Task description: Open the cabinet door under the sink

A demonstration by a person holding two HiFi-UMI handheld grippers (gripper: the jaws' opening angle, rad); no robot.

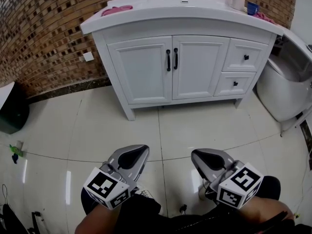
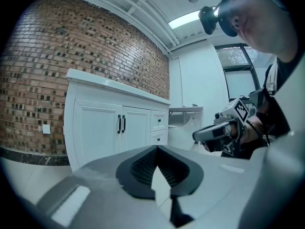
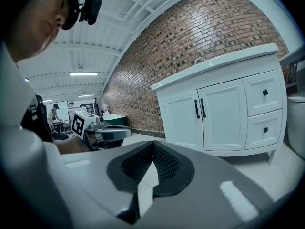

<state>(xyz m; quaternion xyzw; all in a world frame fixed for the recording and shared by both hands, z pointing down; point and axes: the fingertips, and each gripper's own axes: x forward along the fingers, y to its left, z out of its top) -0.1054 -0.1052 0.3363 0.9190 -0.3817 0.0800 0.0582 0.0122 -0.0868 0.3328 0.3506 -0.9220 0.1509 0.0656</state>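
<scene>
Left tongs (image 1: 140, 152) and right tongs (image 1: 199, 156), closed and empty, hover well short of the cabinet (image 1: 144, 84).
Its doors (image 1: 197, 67) under the sink (image 1: 146, 12) are shut; tips aim at the paired black handles (image 1: 168, 60), likely lining up an approach.

white cabinet doors (image 1: 144, 72) under sink (image 1: 161, 6) closed; black handles (image 1: 168, 60) adjoining

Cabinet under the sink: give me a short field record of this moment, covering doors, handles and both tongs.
cabinet: white vanity against the brick wall
doors: left door and right door, both closed
handles: left handle and right handle, black, upright, side by side at the seam
left tongs: shut, empty, well short of the cabinet
right tongs: shut, empty, level with the left
task: door not yet opened
</scene>
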